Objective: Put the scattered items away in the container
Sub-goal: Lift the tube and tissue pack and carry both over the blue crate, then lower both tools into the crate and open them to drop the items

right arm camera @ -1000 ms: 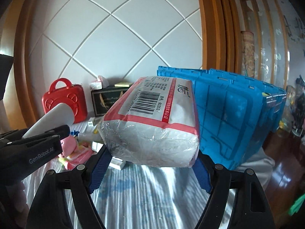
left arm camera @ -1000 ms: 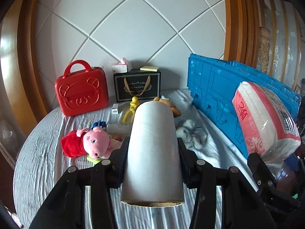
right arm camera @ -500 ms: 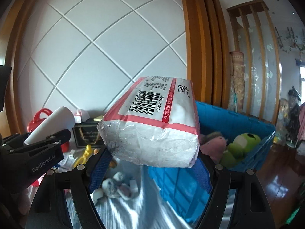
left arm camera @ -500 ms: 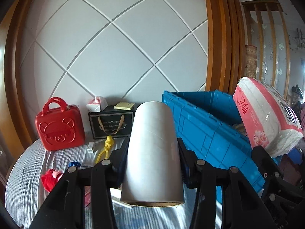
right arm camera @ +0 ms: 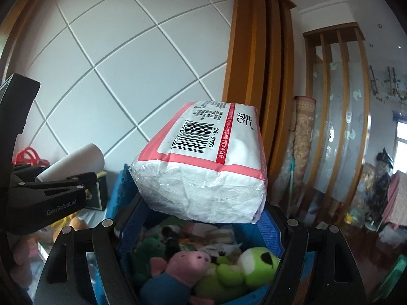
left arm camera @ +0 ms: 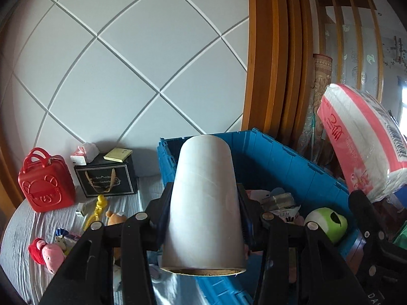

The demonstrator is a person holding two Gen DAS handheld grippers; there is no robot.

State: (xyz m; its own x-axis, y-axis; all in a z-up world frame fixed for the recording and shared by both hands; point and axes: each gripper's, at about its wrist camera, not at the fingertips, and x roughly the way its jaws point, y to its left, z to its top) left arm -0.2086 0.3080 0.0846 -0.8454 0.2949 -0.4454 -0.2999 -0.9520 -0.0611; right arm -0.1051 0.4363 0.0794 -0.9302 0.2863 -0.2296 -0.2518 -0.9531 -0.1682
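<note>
My left gripper is shut on a white roll with a cardboard core, held above the near edge of the blue crate. My right gripper is shut on a pink-and-white tissue pack, held over the open blue crate. Inside the crate lie a pink pig plush, a green plush and other small items. The tissue pack shows at the right of the left wrist view, and the white roll at the left of the right wrist view.
On the grey bedcover remain a red bear case, a black gift box, a yellow toy, a pig plush and small bits. A padded white wall and wooden frame stand behind.
Both grippers rose and swung right with their loads, from over the bed to above the blue crate, whose inside now shows. Neither grip changed.
</note>
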